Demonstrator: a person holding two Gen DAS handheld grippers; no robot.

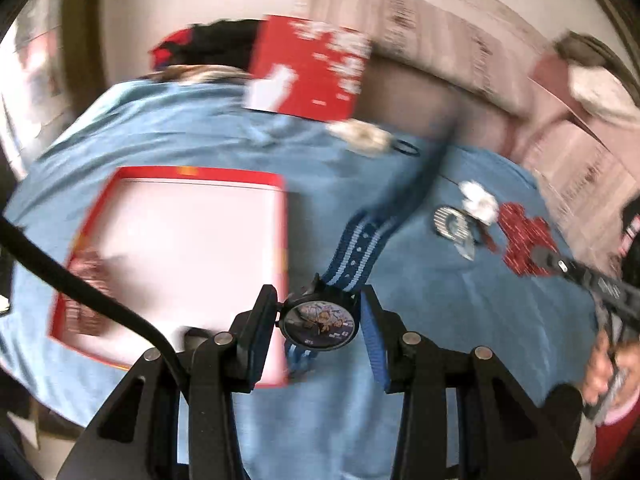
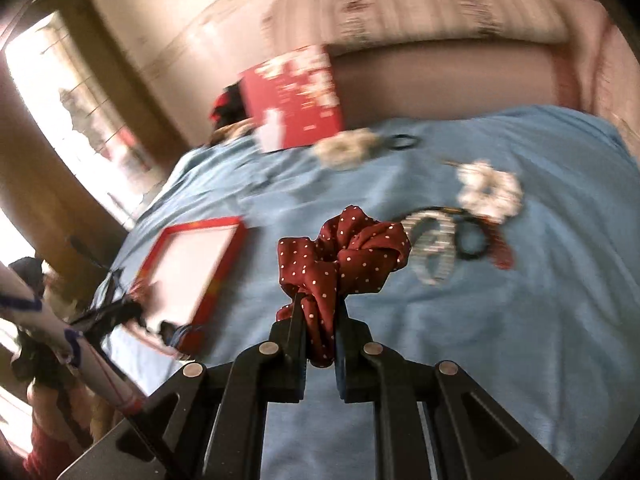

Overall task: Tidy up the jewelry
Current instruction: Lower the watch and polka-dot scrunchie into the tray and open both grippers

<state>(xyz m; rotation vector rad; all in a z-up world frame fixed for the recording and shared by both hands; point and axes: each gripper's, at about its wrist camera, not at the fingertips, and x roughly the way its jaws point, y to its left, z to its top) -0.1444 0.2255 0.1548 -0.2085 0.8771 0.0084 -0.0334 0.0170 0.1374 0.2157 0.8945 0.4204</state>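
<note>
My left gripper [image 1: 320,312] is shut on a watch [image 1: 320,322] with a dark round face and a blue striped strap [image 1: 356,252], held above the blue cloth beside a red-rimmed open box [image 1: 180,264] with a white inside. My right gripper [image 2: 320,312] is shut on a dark red polka-dot scrunchie [image 2: 344,252], lifted over the cloth. The red box also shows in the right wrist view [image 2: 192,260], to the left. The right gripper shows in the left wrist view [image 1: 580,276], at the right, over the scrunchie [image 1: 524,236].
On the blue cloth [image 2: 500,340] lie white scrunchies [image 2: 490,190] [image 2: 344,148], a silver hair clip [image 2: 434,248], black hair ties [image 2: 472,242] [image 2: 404,142] and a red item [image 2: 502,252]. A red box lid [image 2: 298,100] stands at the back. Sofa cushions behind.
</note>
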